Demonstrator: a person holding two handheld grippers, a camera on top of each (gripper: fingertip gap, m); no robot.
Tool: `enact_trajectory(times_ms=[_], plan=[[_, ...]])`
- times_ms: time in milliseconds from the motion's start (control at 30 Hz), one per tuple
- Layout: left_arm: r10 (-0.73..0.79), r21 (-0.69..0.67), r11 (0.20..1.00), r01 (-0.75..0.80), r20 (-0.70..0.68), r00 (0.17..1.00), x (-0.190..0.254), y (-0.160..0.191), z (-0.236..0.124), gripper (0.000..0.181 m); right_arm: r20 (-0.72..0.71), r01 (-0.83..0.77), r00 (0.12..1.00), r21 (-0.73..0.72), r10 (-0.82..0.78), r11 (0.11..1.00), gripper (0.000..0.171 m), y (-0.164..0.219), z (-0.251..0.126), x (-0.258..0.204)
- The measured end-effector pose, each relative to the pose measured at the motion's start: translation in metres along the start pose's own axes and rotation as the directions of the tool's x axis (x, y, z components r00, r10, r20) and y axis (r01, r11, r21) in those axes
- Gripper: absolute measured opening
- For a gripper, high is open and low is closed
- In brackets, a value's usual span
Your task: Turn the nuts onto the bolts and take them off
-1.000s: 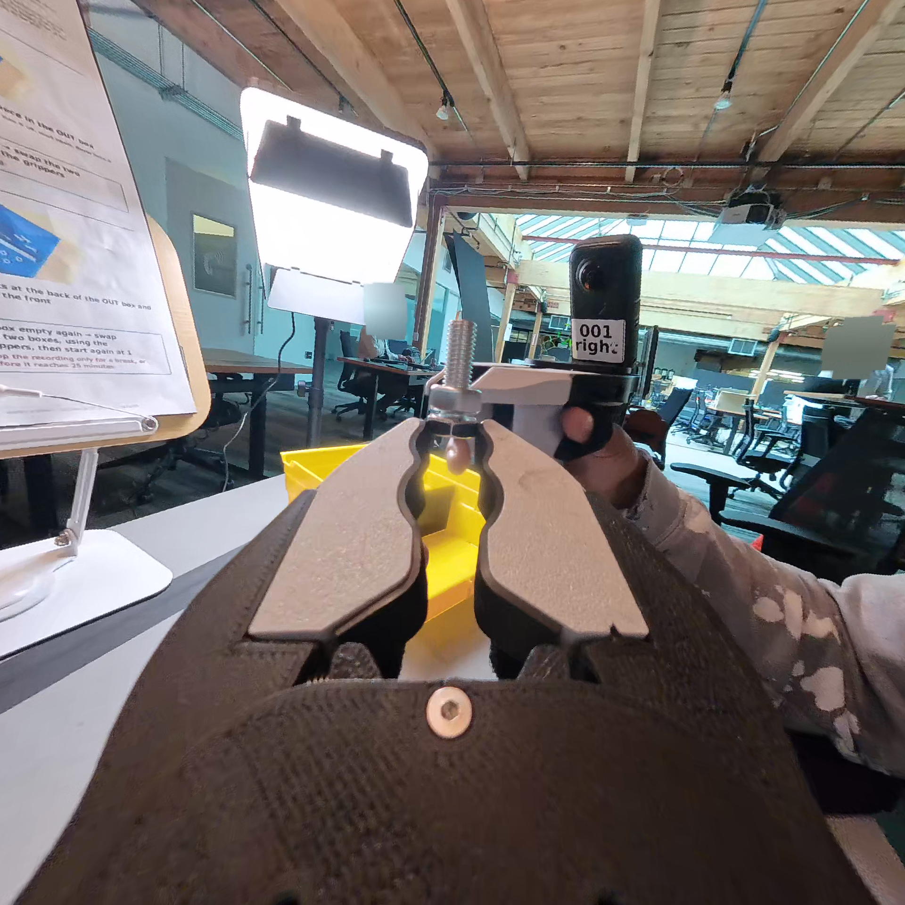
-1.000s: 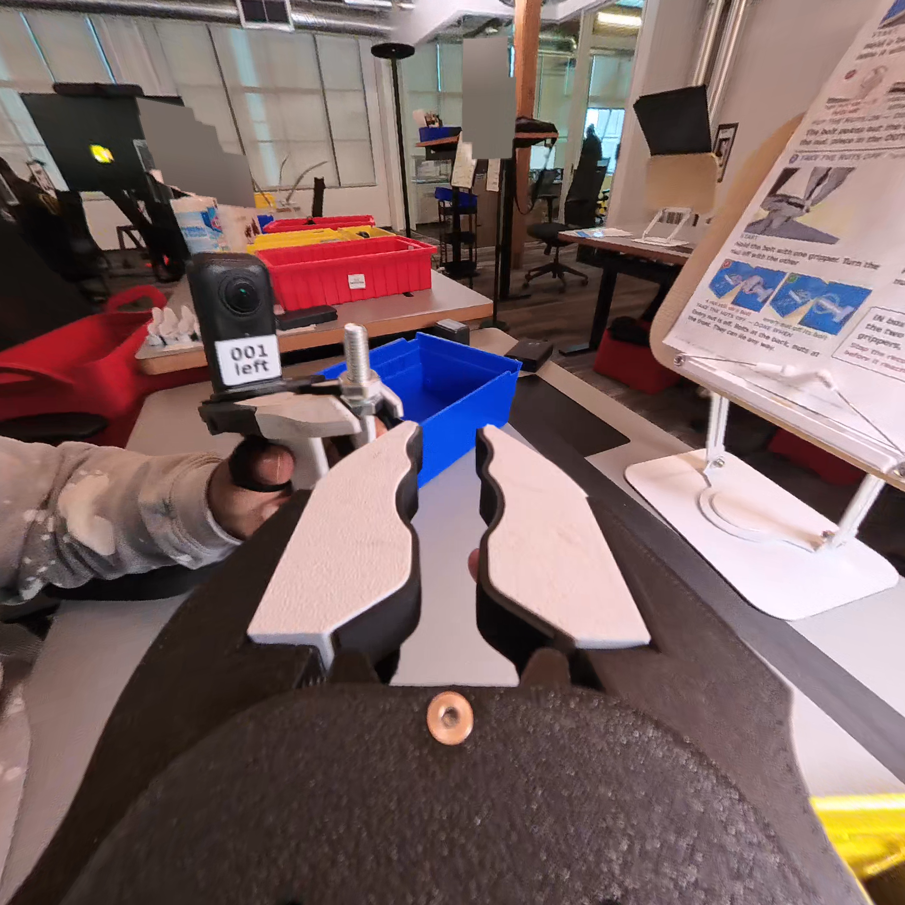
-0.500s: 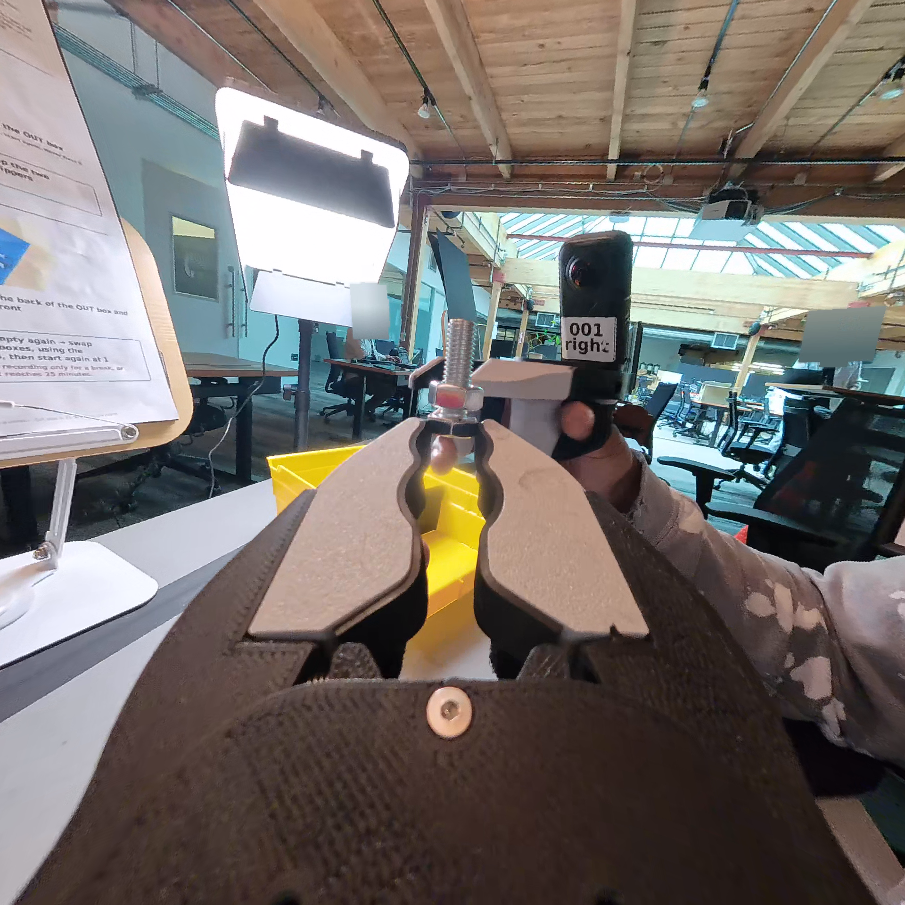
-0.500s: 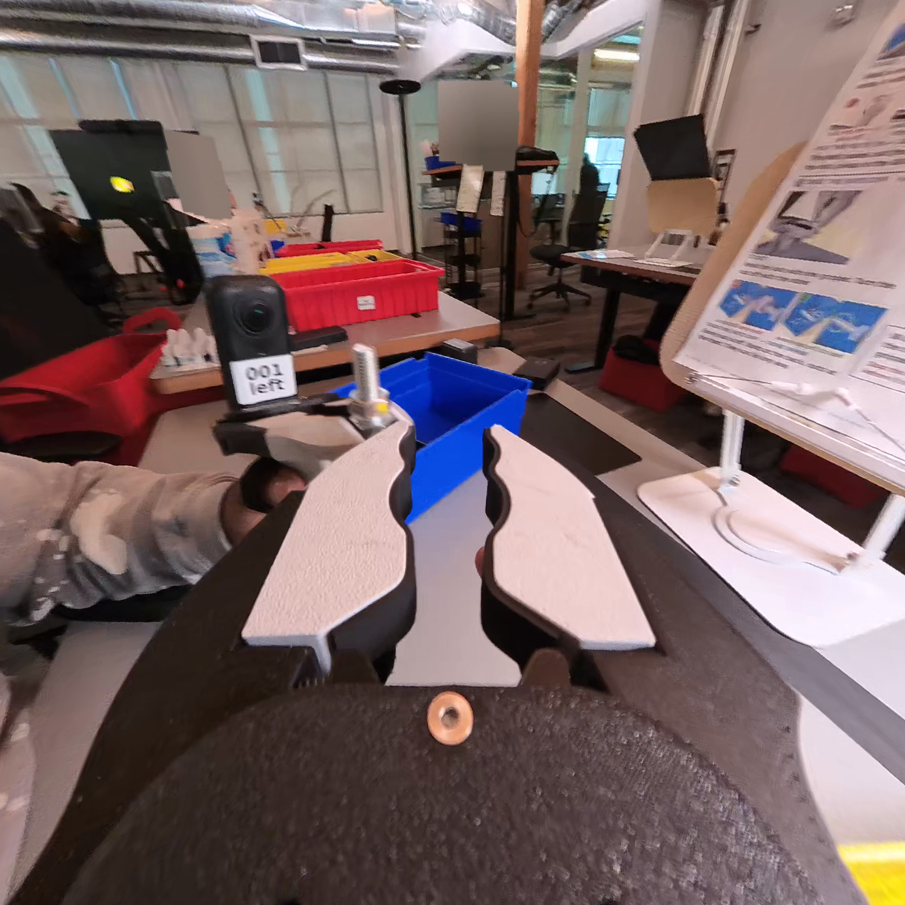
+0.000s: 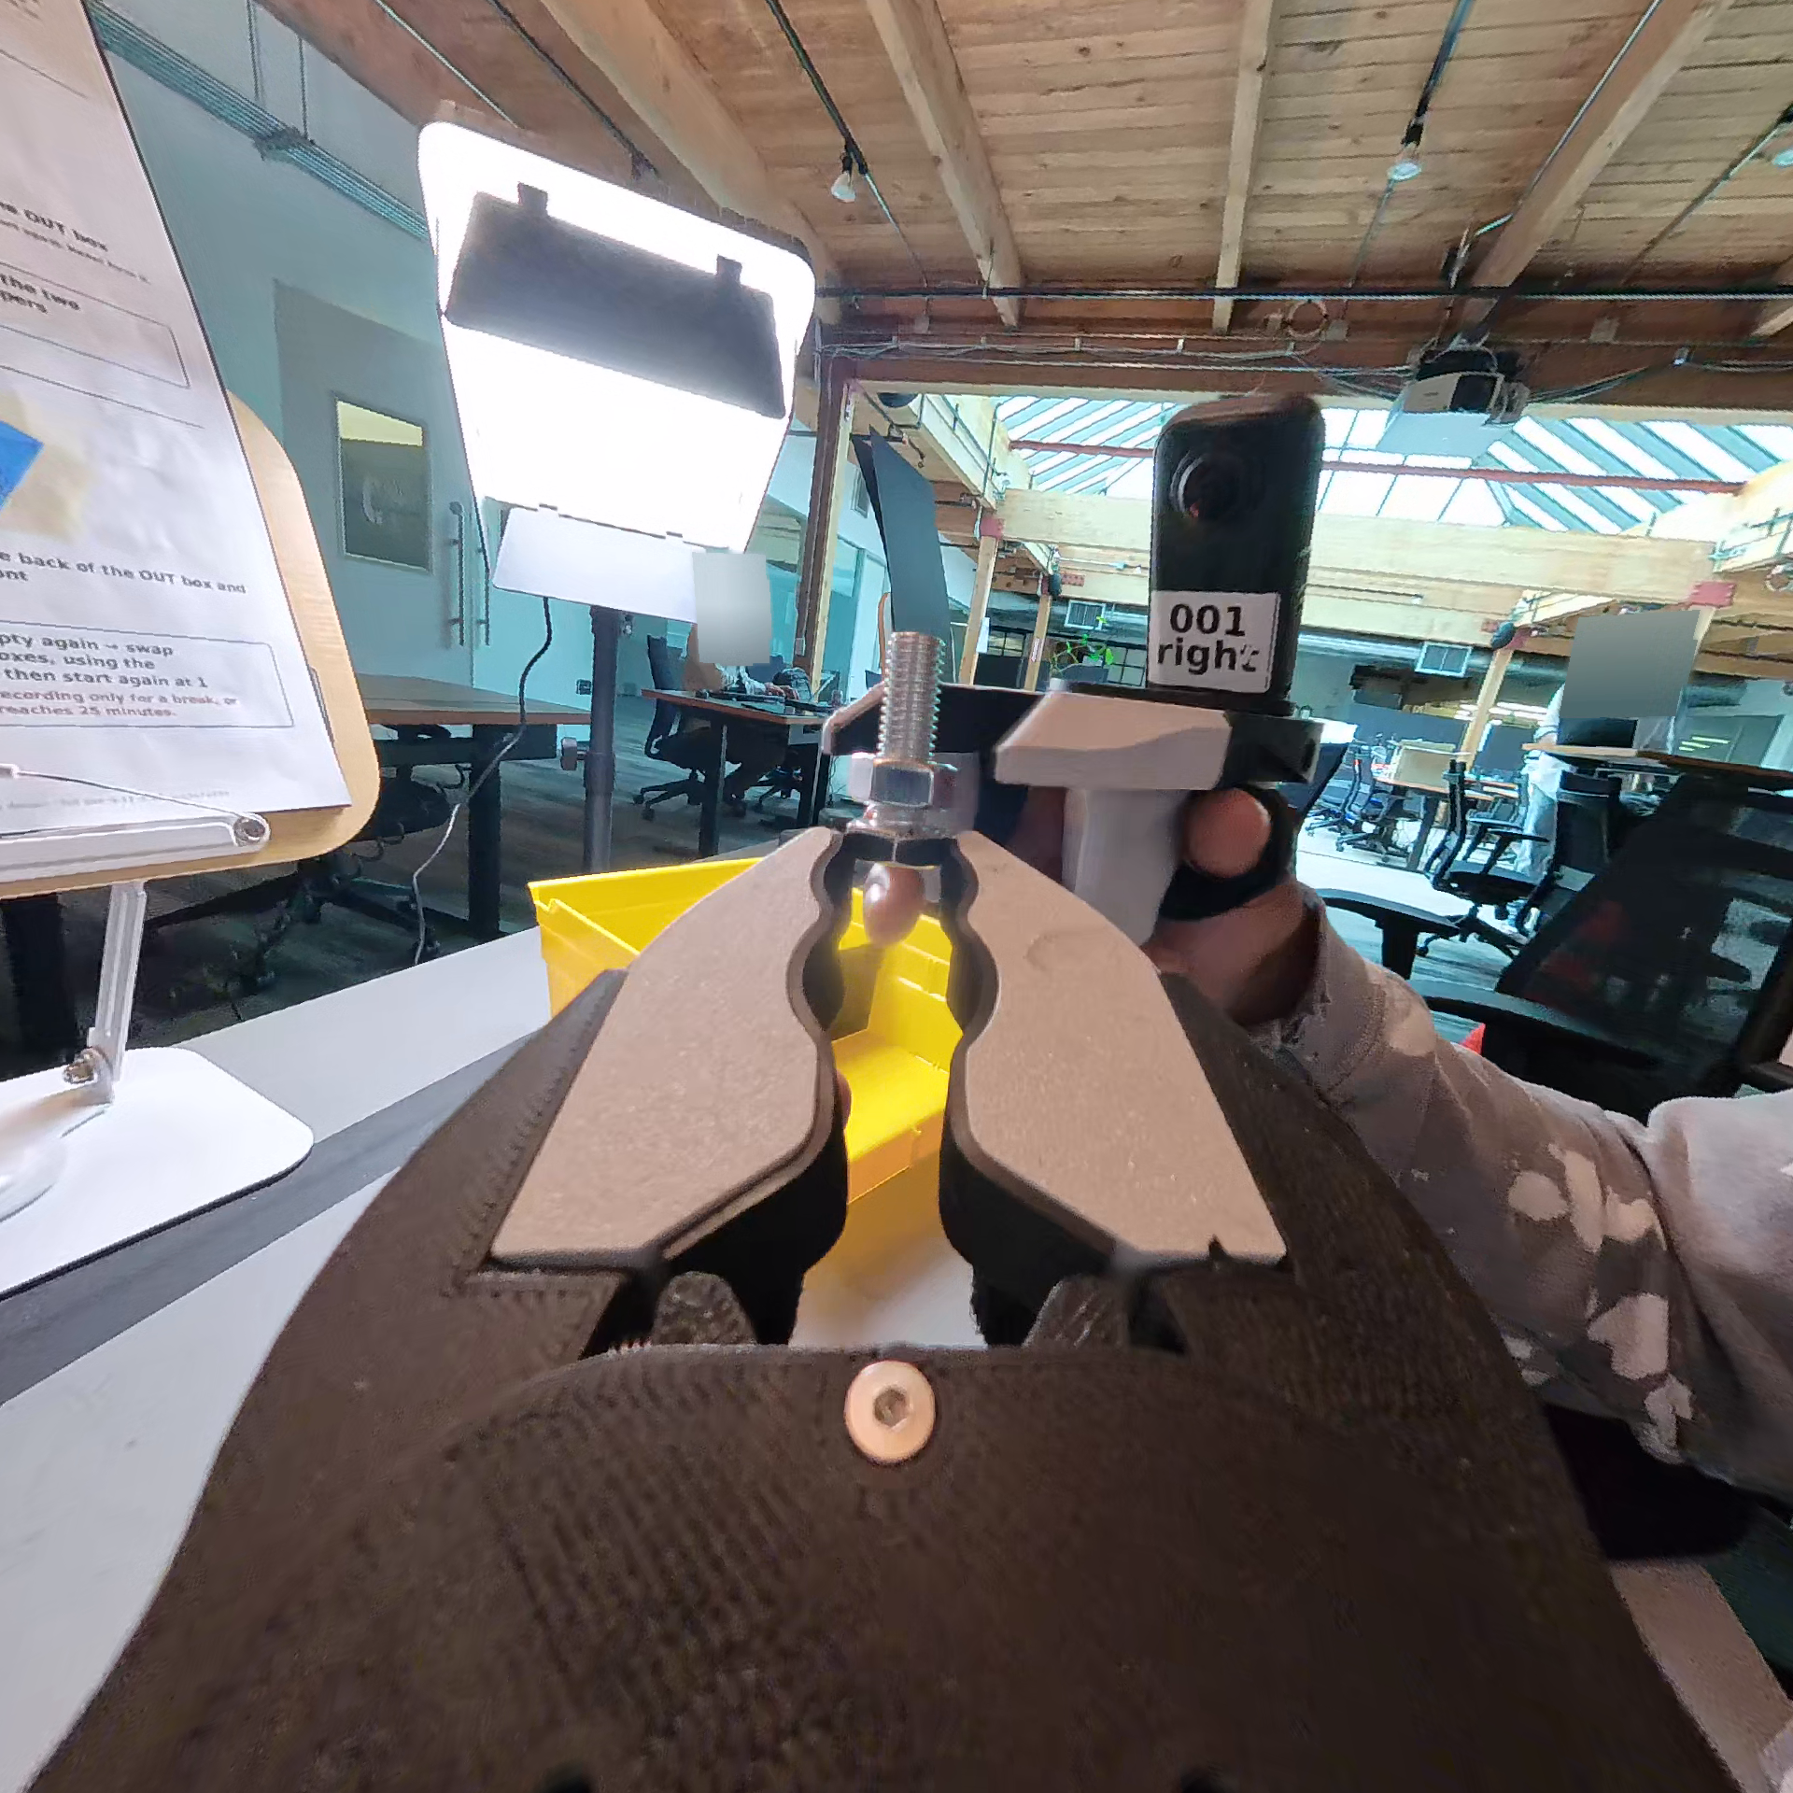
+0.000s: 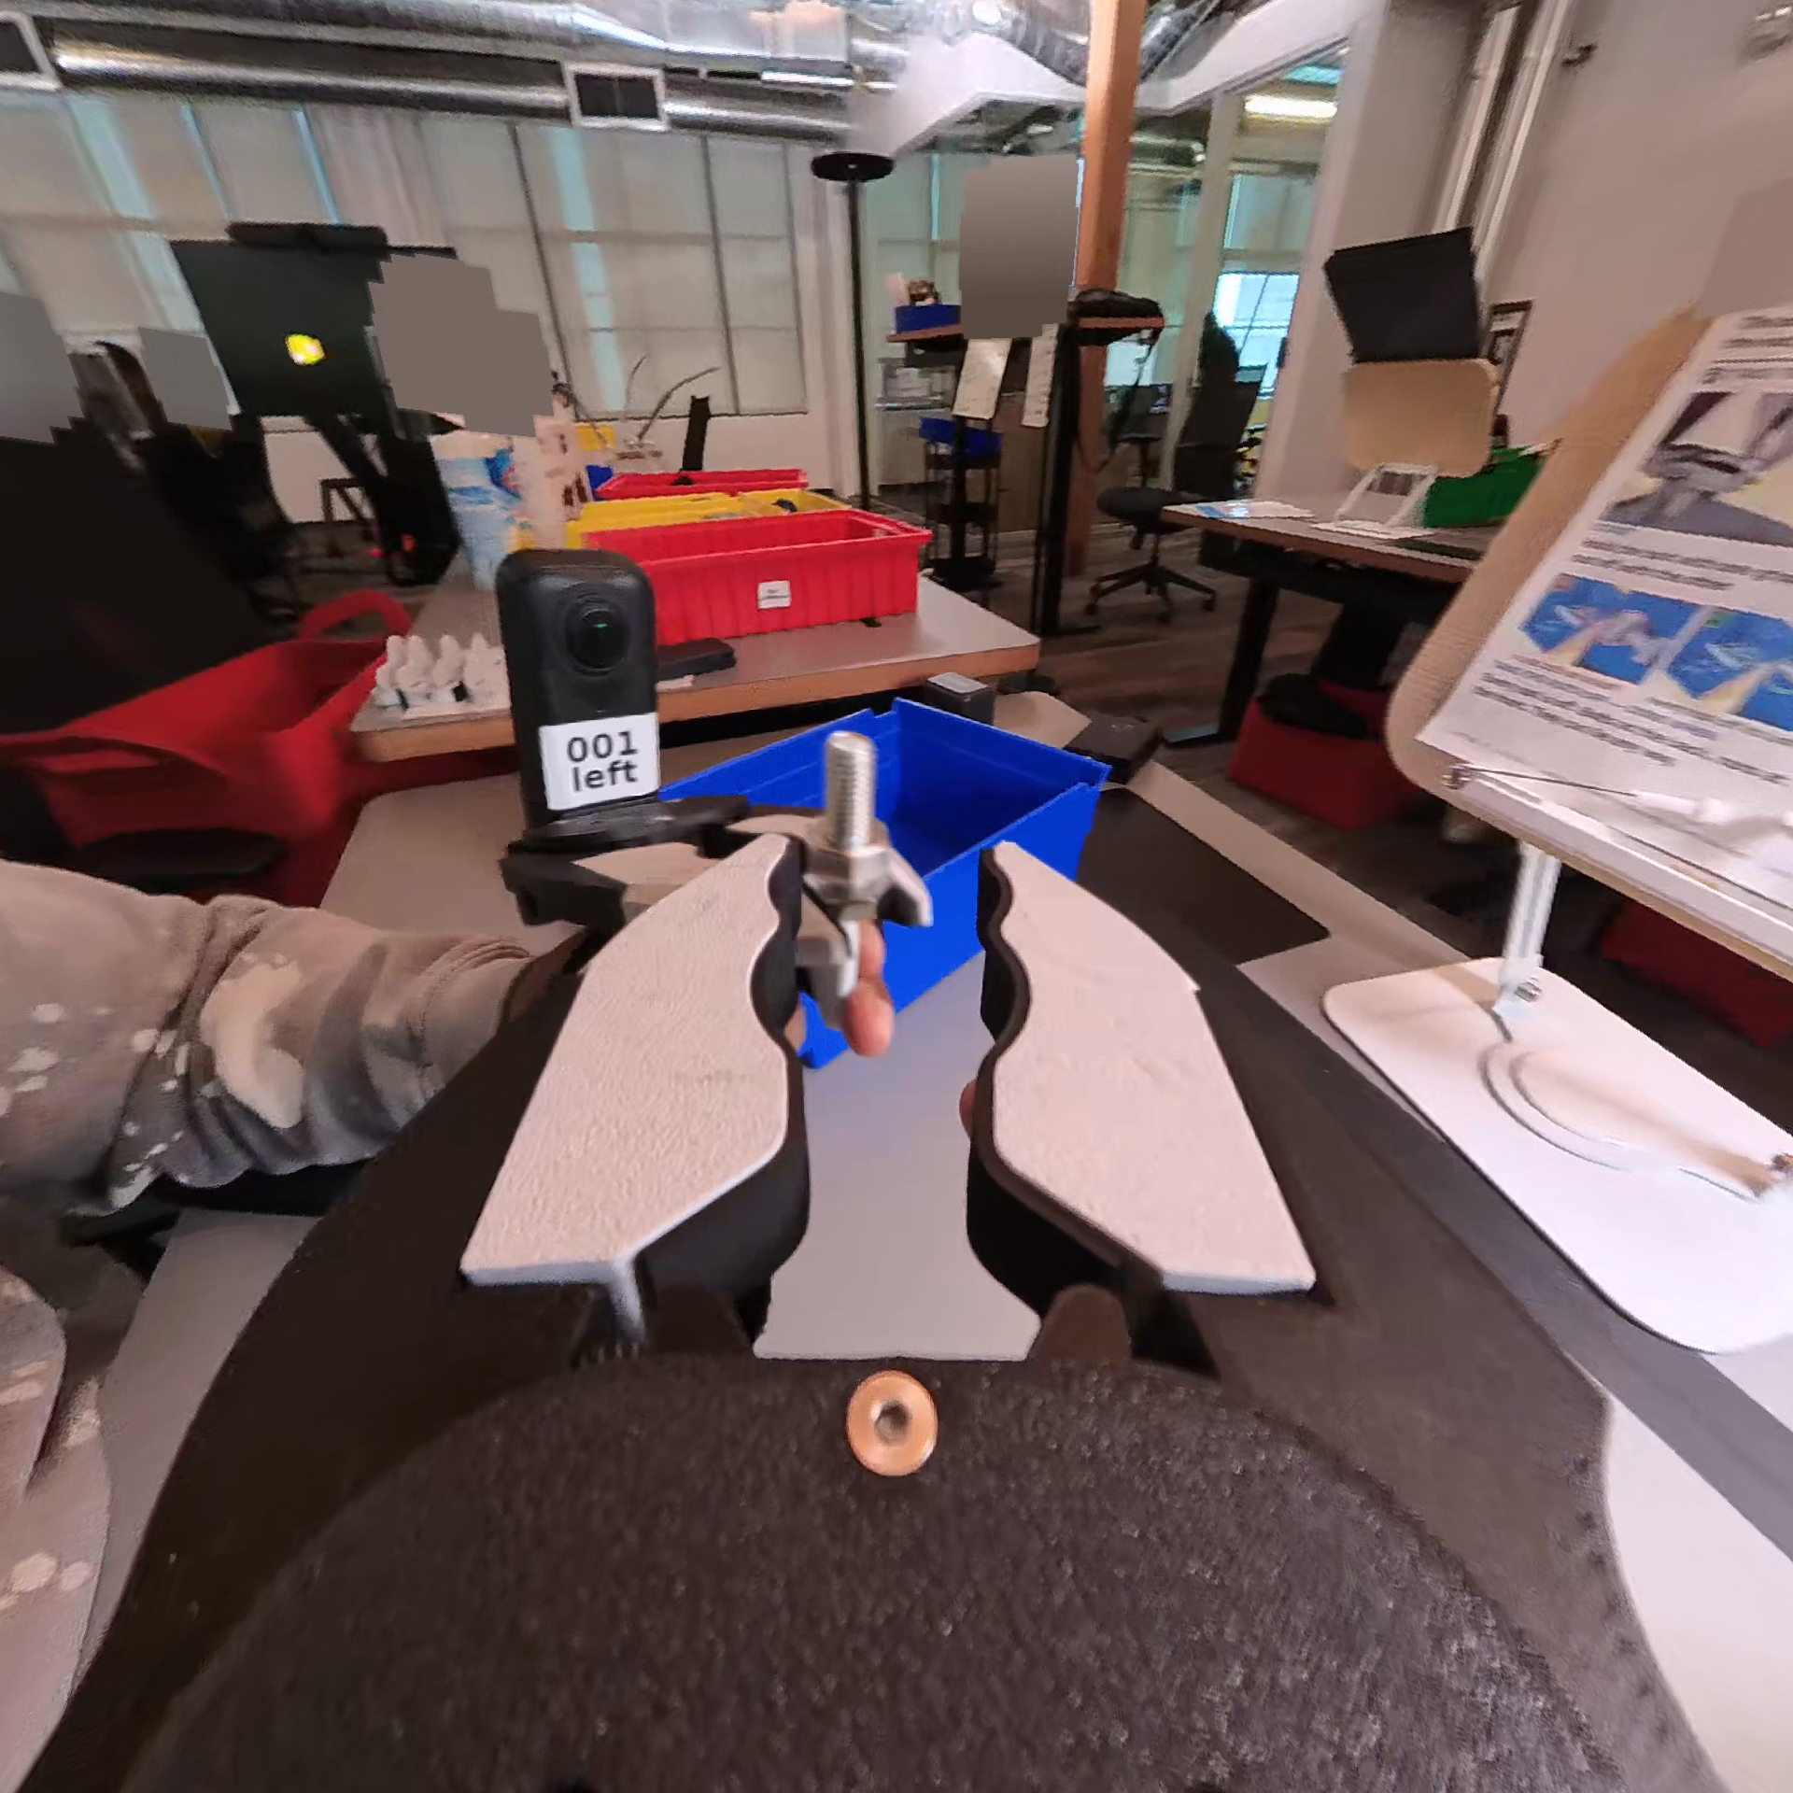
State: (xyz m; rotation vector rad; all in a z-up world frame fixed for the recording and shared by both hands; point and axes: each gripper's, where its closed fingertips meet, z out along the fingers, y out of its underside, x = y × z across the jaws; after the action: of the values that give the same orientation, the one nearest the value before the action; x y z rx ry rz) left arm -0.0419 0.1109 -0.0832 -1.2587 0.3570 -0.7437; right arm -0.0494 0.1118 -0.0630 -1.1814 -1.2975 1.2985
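My left gripper (image 5: pixel 897 854) is shut on the head of a silver bolt (image 5: pixel 910 694) and holds it upright above the table. A hex nut (image 5: pixel 902 781) sits low on the thread, just above my fingertips. In the right wrist view my right gripper (image 6: pixel 888 868) is open. The bolt (image 6: pixel 847 786) and nut (image 6: pixel 859 868) stand between its fingertips, nearer the left finger (image 6: pixel 669 1048). In the left wrist view the right gripper (image 5: pixel 922 752) reaches in from the right, with its fingers on either side of the nut.
A yellow bin (image 5: pixel 669 912) stands behind the left gripper and a blue bin (image 6: pixel 980 805) behind the right one. A clipboard stand with an instruction sheet (image 6: pixel 1640 640) rests on a white base (image 6: pixel 1591 1116) at the table's side. A sleeved arm (image 5: pixel 1514 1193) holds the right gripper. Only a small space, under 4 cm, lies between the two pairs of fingers.
My right gripper has swung left, so the bolt and nut now stand between its open fingers instead of outside its left finger. My left gripper still holds the bolt upright.
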Motion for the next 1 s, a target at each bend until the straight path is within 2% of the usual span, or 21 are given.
enact_trajectory(times_ms=[133, 167, 233, 400, 500, 567, 600, 733, 833, 900, 933, 967, 1000], plan=[[-0.013, 0.004, 1.000, 0.013, -0.005, 1.000, 0.000, -0.001, 0.000, 0.018, -0.024, 0.010, 1.000, -0.015, -0.011, 1.000, 0.034, 0.004, 0.002, 0.005], [-0.022, 0.015, 1.000, 0.023, -0.018, 1.000, 0.001, -0.003, -0.002, 0.018, -0.090, -0.008, 0.996, -0.018, 0.006, 1.000, 0.018, 0.004, -0.003, 0.018], [-0.009, 0.015, 1.000, 0.009, -0.010, 1.000, 0.000, -0.006, -0.002, 0.018, -0.144, 0.024, 0.989, 0.004, -0.023, 1.000, 0.020, 0.000, -0.012, 0.030], [-0.011, 0.000, 1.000, 0.011, -0.009, 1.000, 0.001, 0.001, 0.000, 0.018, -0.027, 0.022, 0.999, 0.000, -0.022, 1.000, 0.034, -0.001, 0.000, 0.002], [-0.015, 0.000, 1.000, 0.015, -0.002, 1.000, 0.000, 0.001, 0.000, 0.018, -0.028, 0.025, 0.999, -0.011, -0.025, 1.000, 0.036, 0.004, 0.004, 0.003], [-0.028, 0.012, 1.000, 0.028, -0.017, 0.999, 0.000, -0.004, -0.002, 0.018, -0.131, -0.001, 0.991, -0.009, 0.000, 1.000, 0.017, 0.004, -0.005, 0.025], [-0.016, 0.014, 1.000, 0.016, -0.014, 1.000, 0.000, -0.005, -0.002, 0.018, -0.155, 0.013, 0.988, -0.001, -0.013, 1.000, 0.017, 0.003, -0.009, 0.031], [-0.013, 0.010, 1.000, 0.013, -0.011, 1.000, 0.001, -0.003, -0.001, 0.018, -0.060, 0.010, 0.998, 0.032, -0.008, 0.999, 0.028, -0.005, -0.008, 0.012], [-0.014, 0.002, 1.000, 0.014, -0.013, 1.000, 0.002, 0.000, 0.000, 0.018, 0.004, 0.015, 1.000, 0.004, -0.015, 1.000, 0.036, 0.000, 0.003, -0.004], [-0.011, -0.001, 1.000, 0.011, -0.008, 1.000, 0.002, -0.001, 0.000, 0.018, -0.009, 0.017, 1.000, -0.007, -0.017, 1.000, 0.037, 0.004, 0.005, -0.001], [-0.019, 0.011, 1.000, 0.019, -0.012, 1.000, 0.001, -0.003, -0.002, 0.018, -0.020, -0.001, 1.000, -0.005, 0.001, 1.000, 0.034, 0.004, 0.003, 0.003], [-0.027, 0.016, 1.000, 0.027, -0.028, 0.999, 0.001, -0.005, -0.003, 0.018, -0.089, -0.025, 0.996, 0.004, 0.025, 1.000, 0.015, 0.003, -0.002, 0.016], [-0.017, 0.014, 1.000, 0.018, -0.022, 1.000, 0.001, -0.007, -0.003, 0.018, -0.128, -0.018, 0.992, 0.027, 0.021, 0.999, 0.015, 0.000, -0.007, 0.025]])
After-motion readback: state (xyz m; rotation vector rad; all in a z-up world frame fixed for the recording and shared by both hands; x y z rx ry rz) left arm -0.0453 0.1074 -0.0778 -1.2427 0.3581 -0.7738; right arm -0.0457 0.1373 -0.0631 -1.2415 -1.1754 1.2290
